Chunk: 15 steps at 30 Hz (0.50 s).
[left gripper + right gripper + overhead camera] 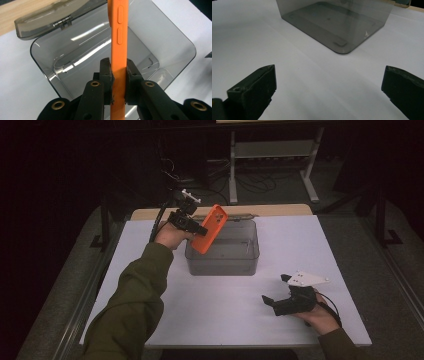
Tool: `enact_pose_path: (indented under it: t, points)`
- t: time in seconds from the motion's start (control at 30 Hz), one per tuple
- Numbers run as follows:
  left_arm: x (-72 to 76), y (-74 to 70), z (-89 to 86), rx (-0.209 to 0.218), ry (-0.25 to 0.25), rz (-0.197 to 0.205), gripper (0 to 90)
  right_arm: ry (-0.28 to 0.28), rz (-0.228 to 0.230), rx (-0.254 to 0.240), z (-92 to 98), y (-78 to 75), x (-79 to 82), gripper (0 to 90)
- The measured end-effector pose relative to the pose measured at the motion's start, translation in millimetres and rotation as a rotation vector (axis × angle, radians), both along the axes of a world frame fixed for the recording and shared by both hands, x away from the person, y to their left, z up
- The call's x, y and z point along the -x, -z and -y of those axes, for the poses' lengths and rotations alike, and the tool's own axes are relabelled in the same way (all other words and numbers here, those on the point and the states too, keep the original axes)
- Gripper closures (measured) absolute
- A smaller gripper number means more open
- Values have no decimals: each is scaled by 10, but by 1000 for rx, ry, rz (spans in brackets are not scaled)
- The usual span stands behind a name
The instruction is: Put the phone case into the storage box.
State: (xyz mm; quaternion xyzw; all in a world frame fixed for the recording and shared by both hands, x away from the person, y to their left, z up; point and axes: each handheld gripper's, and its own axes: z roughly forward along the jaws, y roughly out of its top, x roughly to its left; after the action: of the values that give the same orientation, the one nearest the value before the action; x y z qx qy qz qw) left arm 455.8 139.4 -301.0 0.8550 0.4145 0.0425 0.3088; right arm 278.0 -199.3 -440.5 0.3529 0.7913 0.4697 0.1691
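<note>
- The left gripper [196,227] has its jaws clamped on an orange phone case [210,228]; in the left gripper view the two pads [106,72] press its flat faces from either side, with the case [119,50] seen edge-on between them
- The case's long axis runs straight out from the jaws and away along their line; its side buttons face the camera; in the high view it stands tilted, its upper end with the camera cut-out leaning up and away from the hand, its lower end down toward the box
- The case hangs over the open smoky-grey plastic box [222,262], just ahead of the left gripper; the box's hinged lid [50,17] lies folded back beyond the jaws
- The right gripper [276,296] rests low by the white table [350,250], well apart from the case; its jaws stand wide apart with nothing between them; the box [337,22] sits ahead of them
</note>
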Motion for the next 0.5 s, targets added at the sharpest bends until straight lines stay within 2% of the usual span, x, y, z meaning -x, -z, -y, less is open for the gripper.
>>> enact_pose_path:
  t: [0.27, 0.5]
  points:
    - [-23, 4, 34, -15, -37, -25, 795, -5, -3, -7, -6, 0, 6, 0]
    - [-53, 34, 23, -28, -69, -63, 795, -13, 5, -3, -17, 1, 8, 0]
